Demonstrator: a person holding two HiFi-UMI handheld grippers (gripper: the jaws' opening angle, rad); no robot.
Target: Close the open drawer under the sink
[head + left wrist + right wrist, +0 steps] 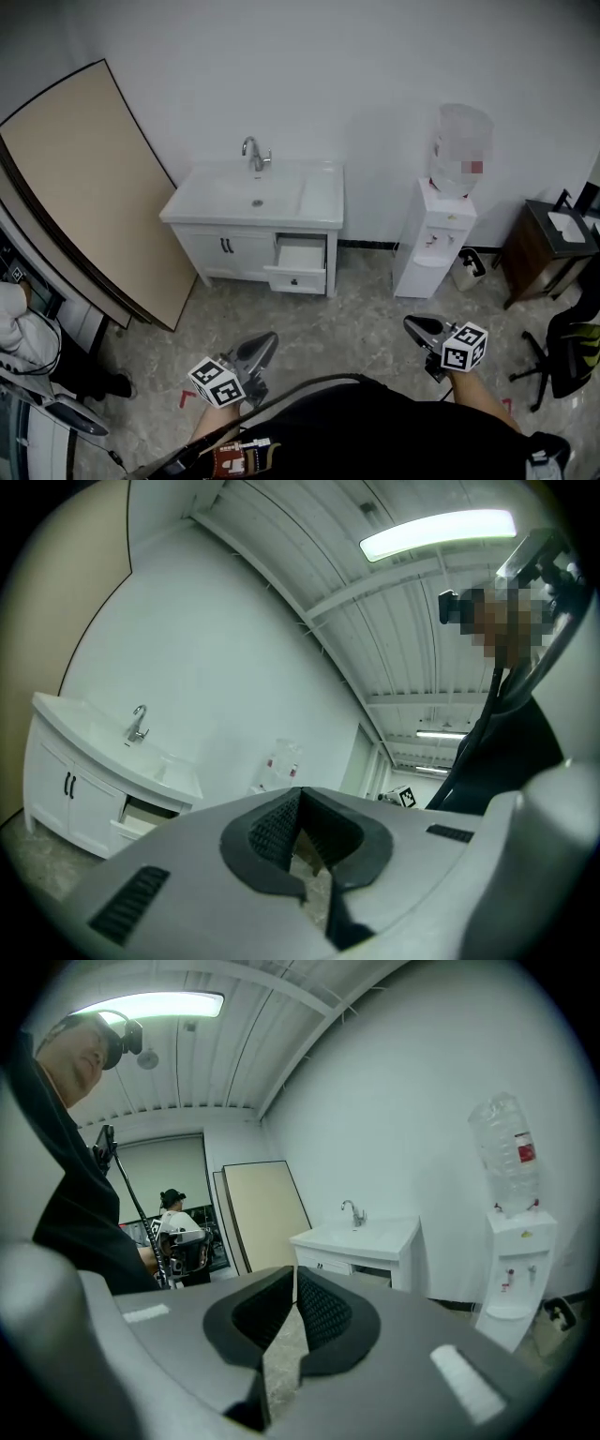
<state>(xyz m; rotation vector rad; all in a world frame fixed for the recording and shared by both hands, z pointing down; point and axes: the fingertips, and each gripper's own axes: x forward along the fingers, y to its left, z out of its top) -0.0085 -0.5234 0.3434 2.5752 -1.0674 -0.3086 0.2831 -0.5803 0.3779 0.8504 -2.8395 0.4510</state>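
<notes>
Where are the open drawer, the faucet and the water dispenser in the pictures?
open drawer (pixel 305 277): head view, on its white front panel.
faucet (pixel 254 155): head view, on its metal stem.
water dispenser (pixel 431 244): head view, on its white body.

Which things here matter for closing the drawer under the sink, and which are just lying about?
For the job: open drawer, sink cabinet, left tool, right tool.
Lying about: water dispenser, leaning board, dark side table, office chair.
</notes>
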